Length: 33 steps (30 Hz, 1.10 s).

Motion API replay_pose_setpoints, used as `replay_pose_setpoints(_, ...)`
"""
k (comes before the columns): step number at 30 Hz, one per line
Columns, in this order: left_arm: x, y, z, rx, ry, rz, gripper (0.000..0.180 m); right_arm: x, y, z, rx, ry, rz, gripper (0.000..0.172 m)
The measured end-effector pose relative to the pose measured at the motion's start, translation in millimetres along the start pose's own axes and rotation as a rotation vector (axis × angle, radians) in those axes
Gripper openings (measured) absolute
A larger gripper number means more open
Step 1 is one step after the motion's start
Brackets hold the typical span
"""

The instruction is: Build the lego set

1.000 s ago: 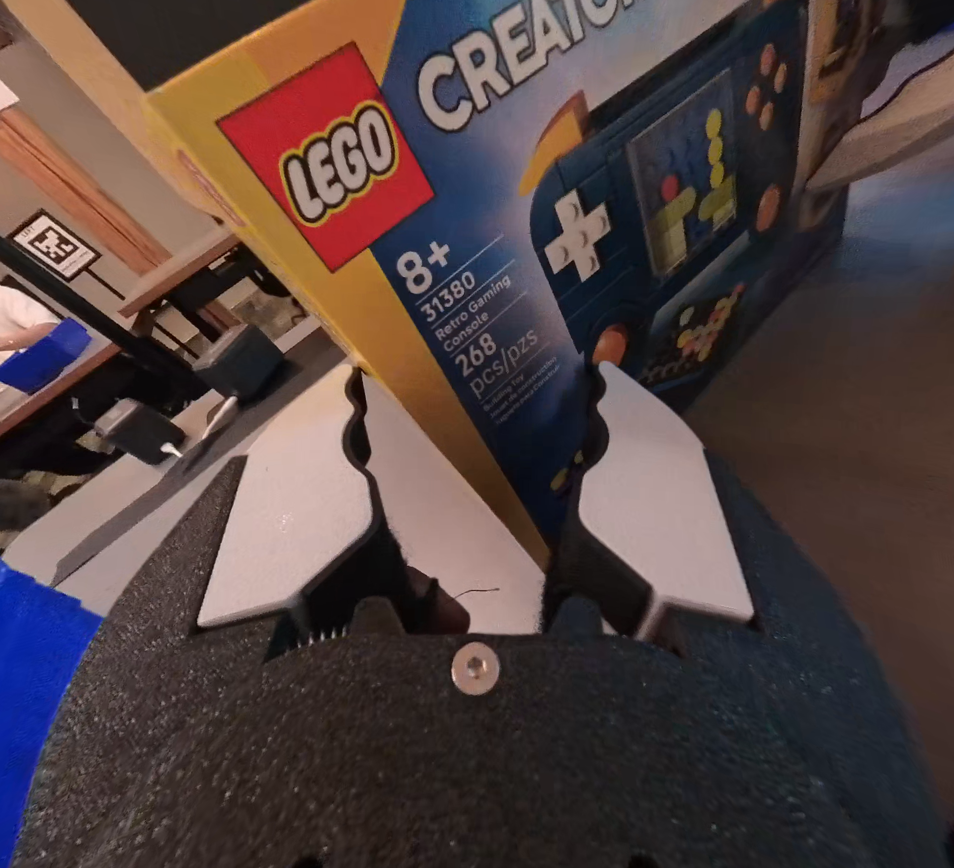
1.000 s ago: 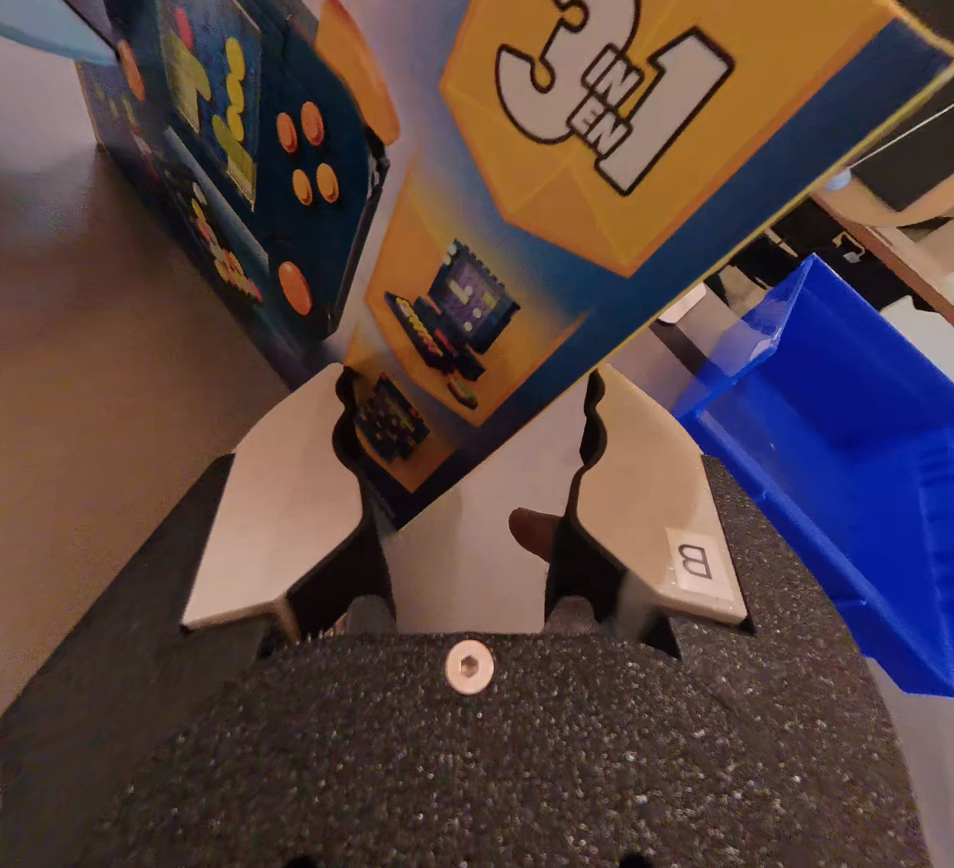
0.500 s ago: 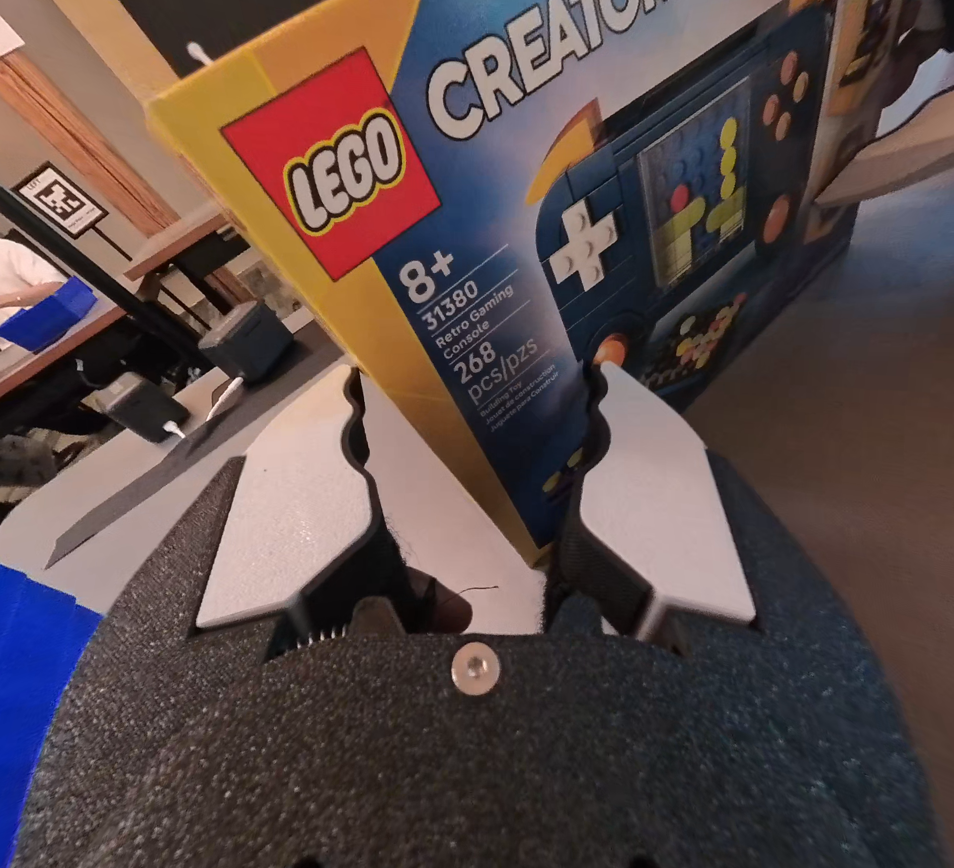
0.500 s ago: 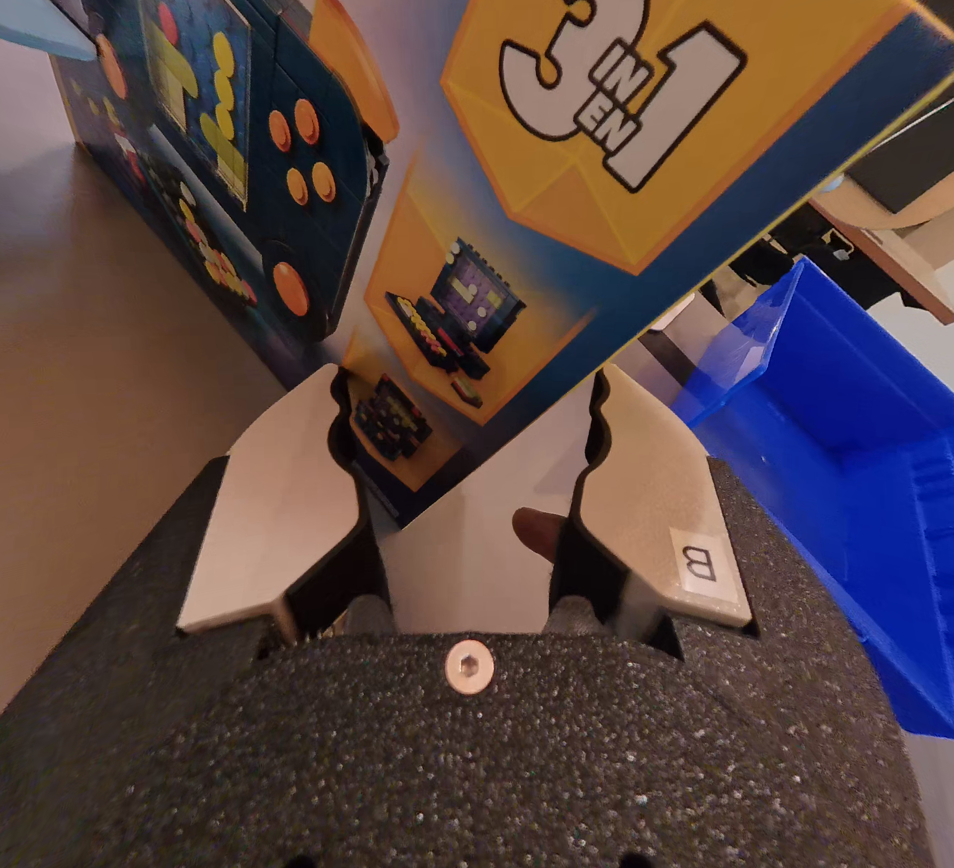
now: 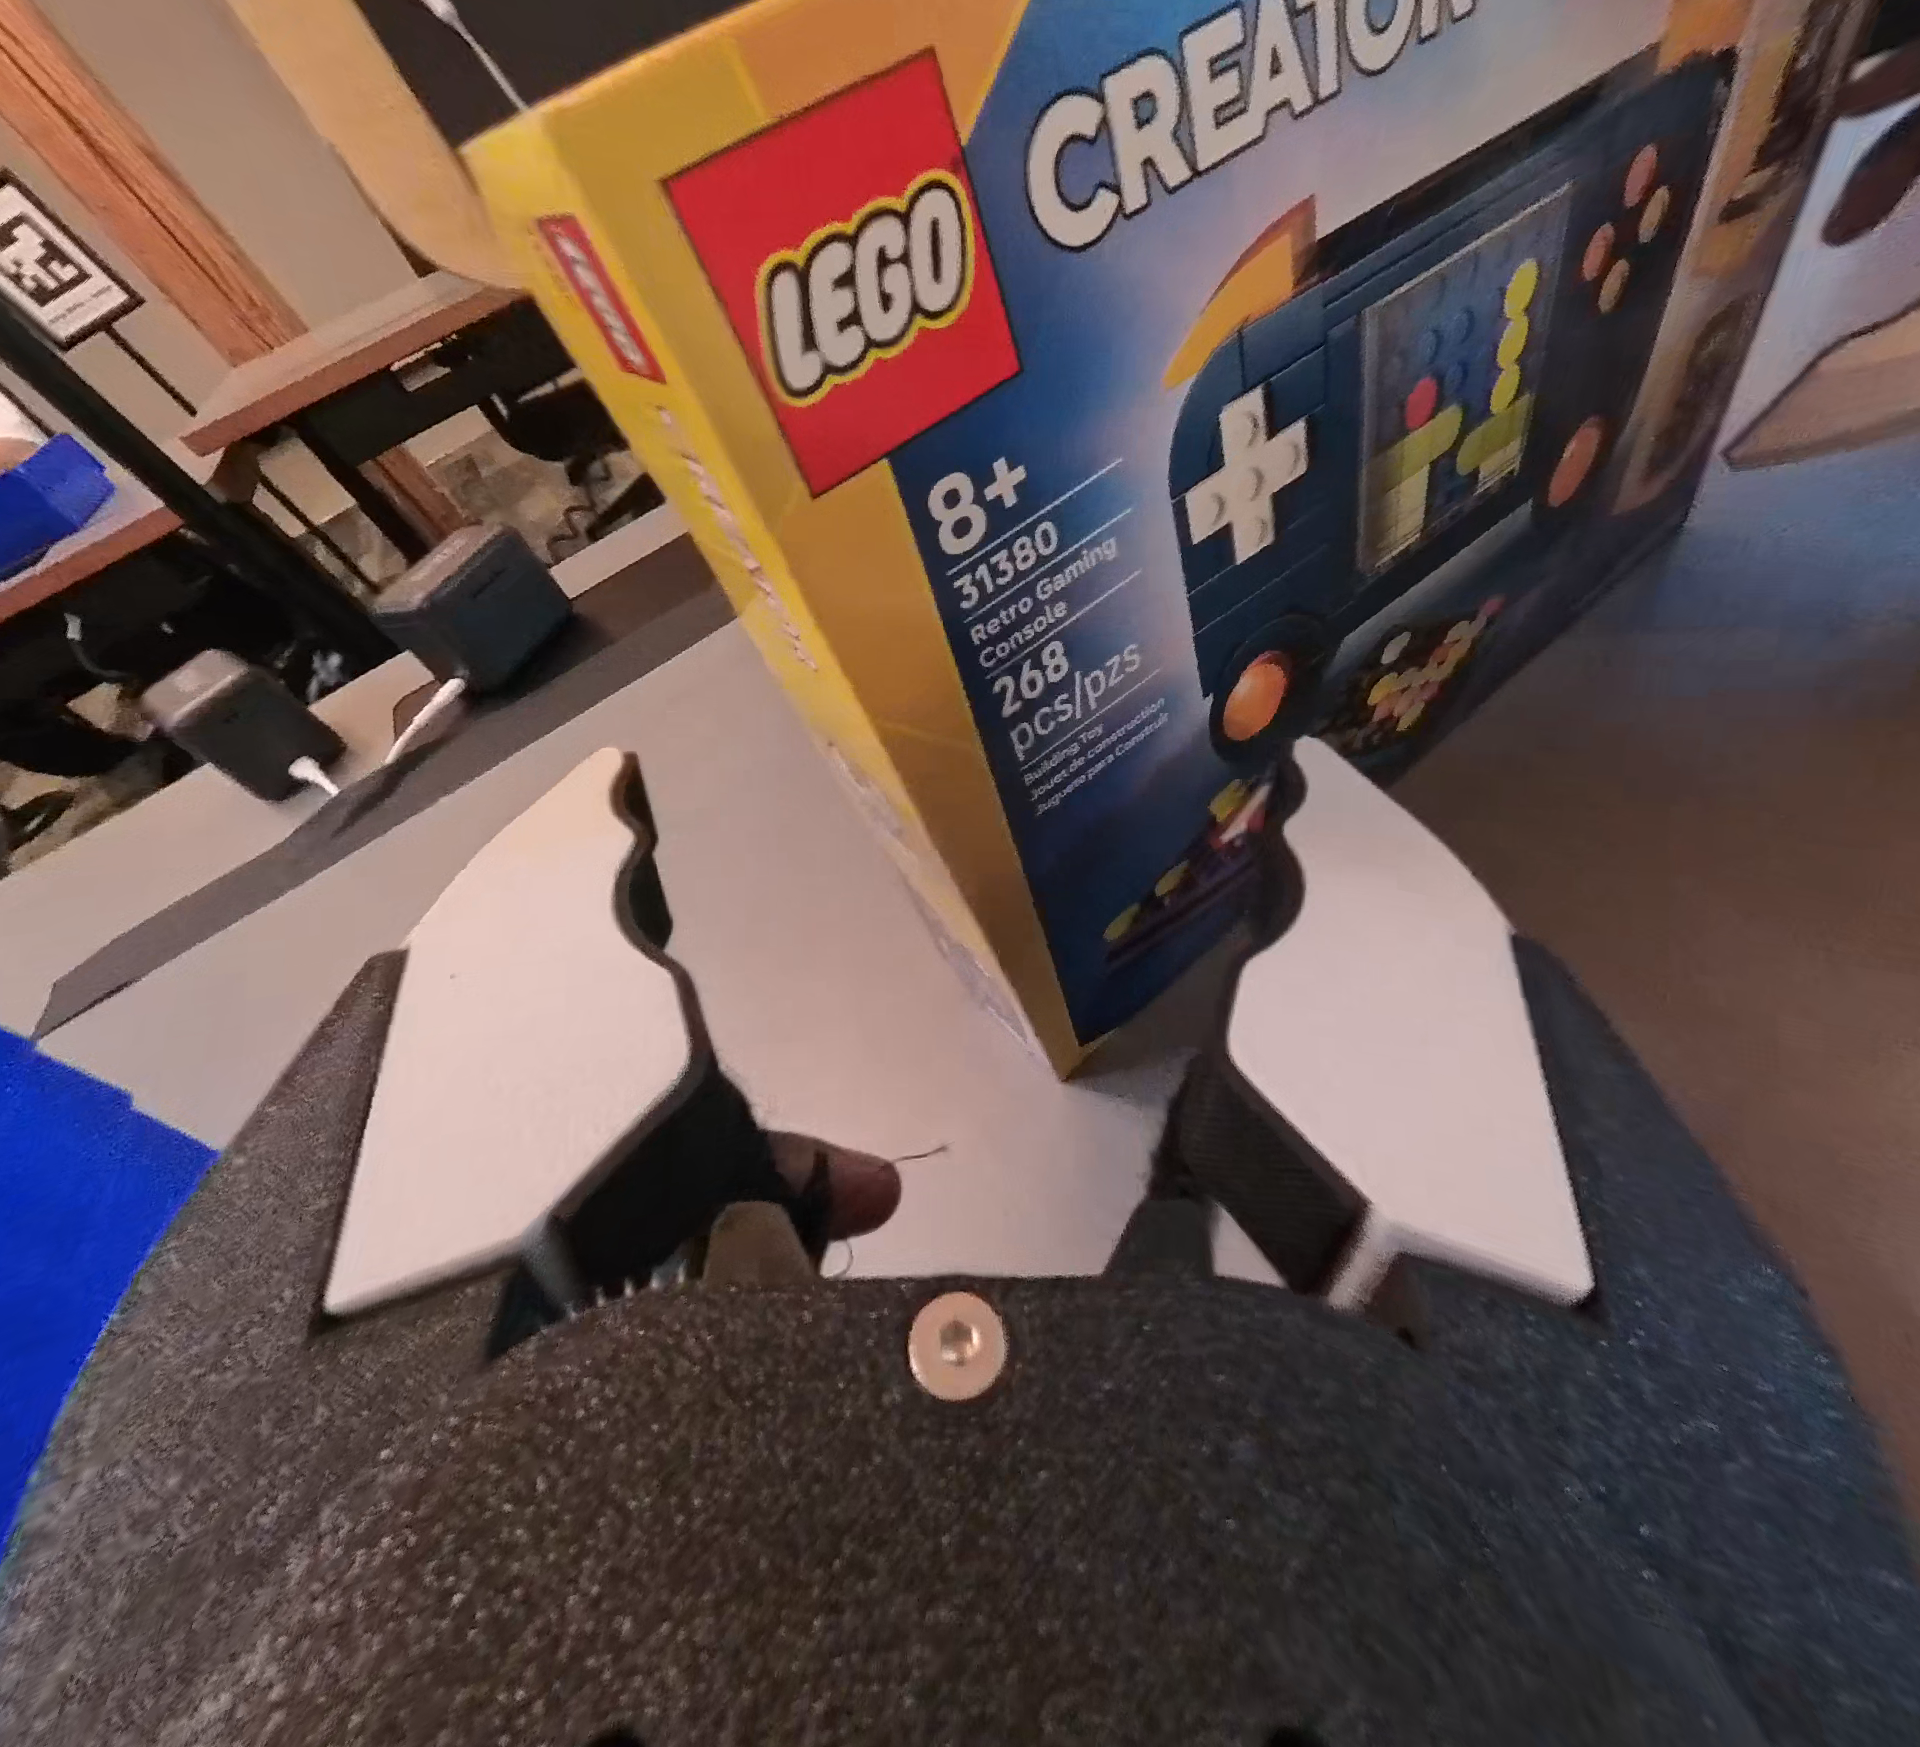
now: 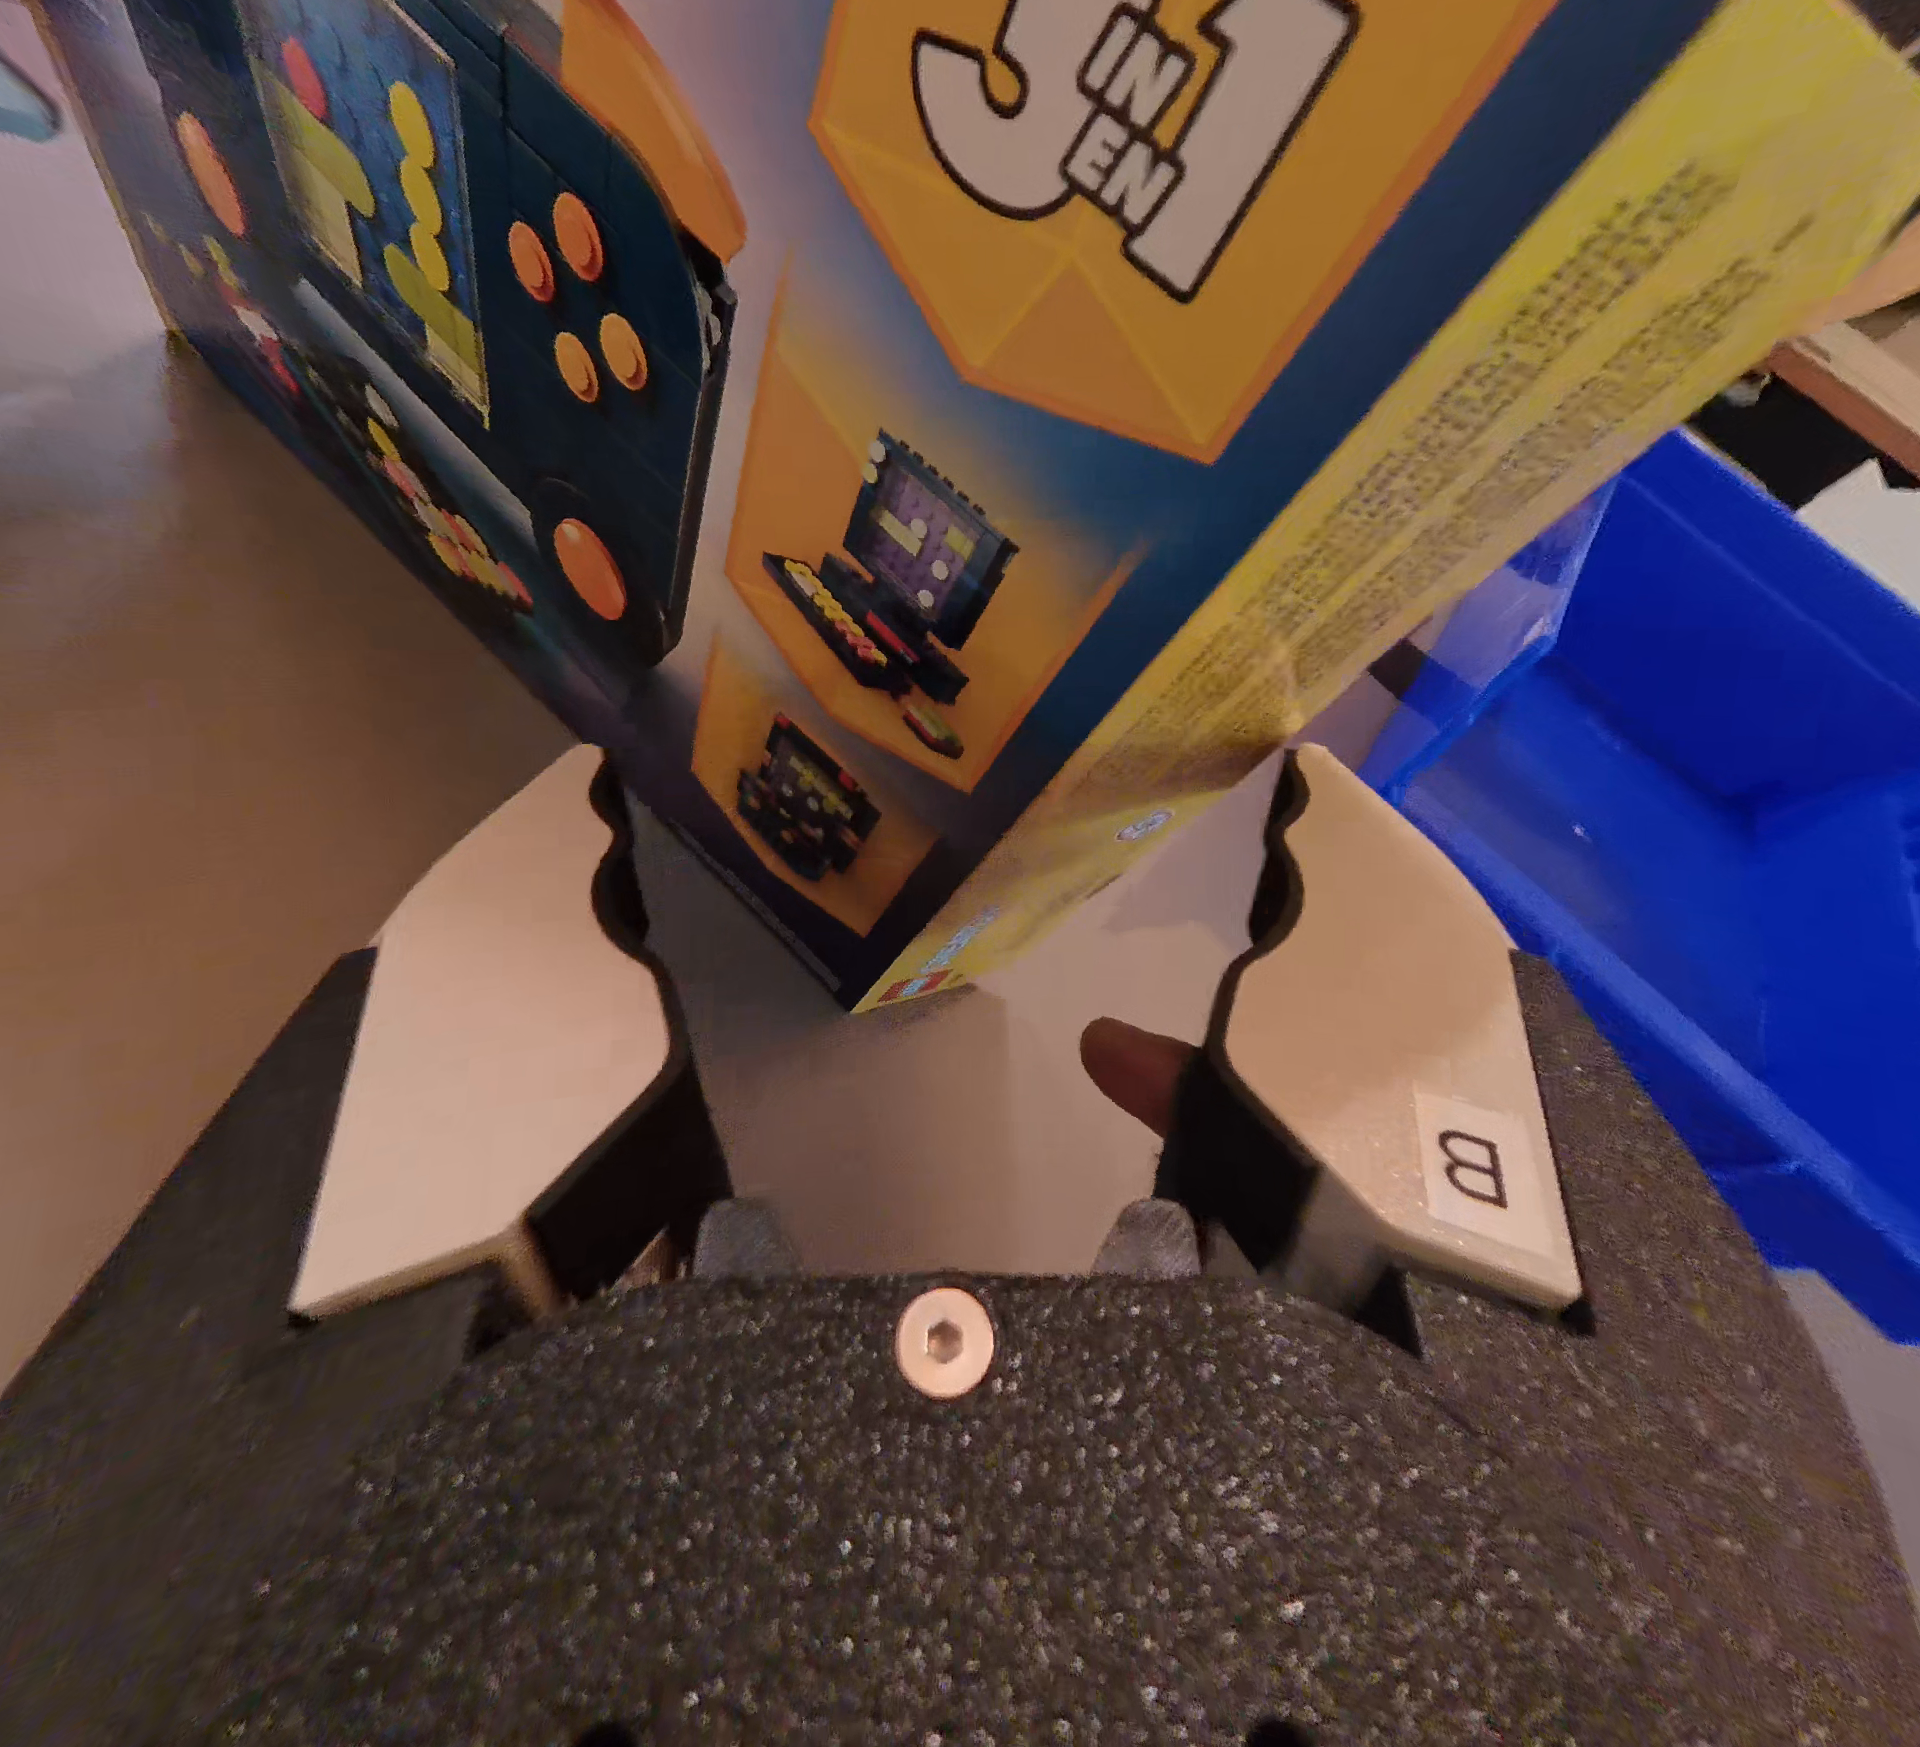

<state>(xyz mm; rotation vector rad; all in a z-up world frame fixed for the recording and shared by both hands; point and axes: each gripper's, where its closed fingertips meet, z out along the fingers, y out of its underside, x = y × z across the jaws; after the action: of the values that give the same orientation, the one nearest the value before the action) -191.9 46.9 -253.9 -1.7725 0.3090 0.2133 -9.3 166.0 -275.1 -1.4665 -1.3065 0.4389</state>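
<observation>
The toy box (image 5: 1049, 492) stands upright on the pale tabletop (image 5: 748, 866), its long axis running from the left tongs (image 5: 961, 824) toward 2 o'clock. Those tongs are spread, the box's near corner between them, unpinched. The right tongs (image 6: 940, 824), equally near, are spread around the opposite corner at 12 o'clock; a blue bin (image 6: 1714, 762) sits at 3 o'clock.

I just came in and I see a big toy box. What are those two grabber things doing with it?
A person holds two grippers, one at each end of a brick-set box standing on a grey table. The left gripper is open around the box's yellow corner. The right gripper is open around the other end. Neither squeezes it. A blue bin sits beside the right gripper.
</observation>
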Motion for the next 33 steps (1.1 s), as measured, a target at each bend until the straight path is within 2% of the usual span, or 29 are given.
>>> replay_pose_setpoints(3,-5.3,-1.8,-14.0,-0.032,-0.065,-0.067,0.134,0.7,-0.8,-13.2,-0.021,0.048,0.085,0.128)
replay_pose_setpoints(6,-3.0,-8.2,-31.6,-0.036,-0.126,-0.099,0.146,3.5,0.2,-30.4,-0.046,0.159,0.163,0.137)
replay_pose_setpoints(8,0.7,-13.2,-42.7,-0.04,-0.171,-0.126,0.146,4.0,3.5,-41.7,-0.083,0.238,0.193,0.147)
replay_pose_setpoints(15,31.7,-38.5,-81.1,0.002,-0.284,-0.23,0.146,-29.6,-28.0,-85.9,0.01,0.347,0.343,0.147)
replay_pose_setpoints(21,64.1,-33.9,-97.4,0.02,-0.344,-0.311,0.146,-71.4,-33.3,-105.8,0.051,0.374,0.375,0.145)
replay_pose_setpoints(28,91.4,-37.2,-129.9,0.094,-0.407,-0.314,0.145,-93.1,-36.1,-149.5,0.191,0.473,0.418,0.14)
replay_pose_setpoints(33,105.7,-25.1,-140.8,0.095,-0.4,-0.34,0.145,-118.5,-36.7,-143.3,0.207,0.456,0.395,0.141)
